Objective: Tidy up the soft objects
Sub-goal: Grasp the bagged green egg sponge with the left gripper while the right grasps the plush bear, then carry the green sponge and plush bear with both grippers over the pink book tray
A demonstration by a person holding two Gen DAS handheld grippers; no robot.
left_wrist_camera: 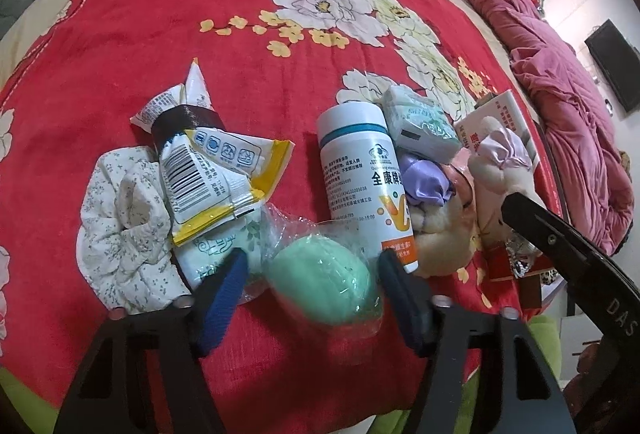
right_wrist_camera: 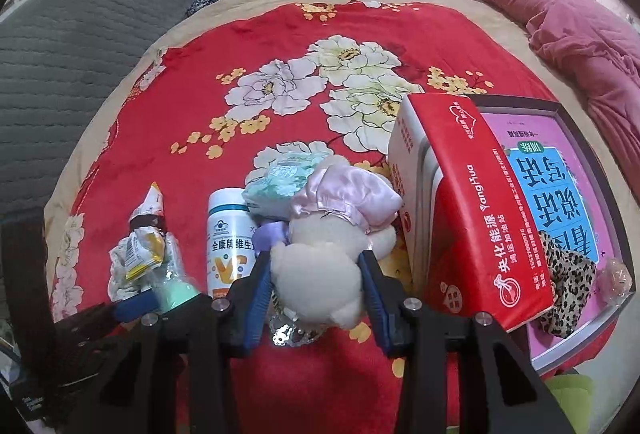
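Note:
A mint-green egg-shaped sponge in clear wrap lies on the red flowered blanket, between the blue pads of my left gripper. The right-hand pad is against it; the left-hand pad stands a little off the green body, at the wrap. My right gripper is shut on a cream plush toy with a pink satin bonnet, pads pressing both flanks. In the left wrist view the plush toy lies at the right beside a white supplement bottle.
Left of the sponge lie a floral white cloth, a crumpled yellow-edged wrapper and a tissue pack. Another tissue packet sits behind the bottle. A red box leans on a grey tray holding a leopard cloth.

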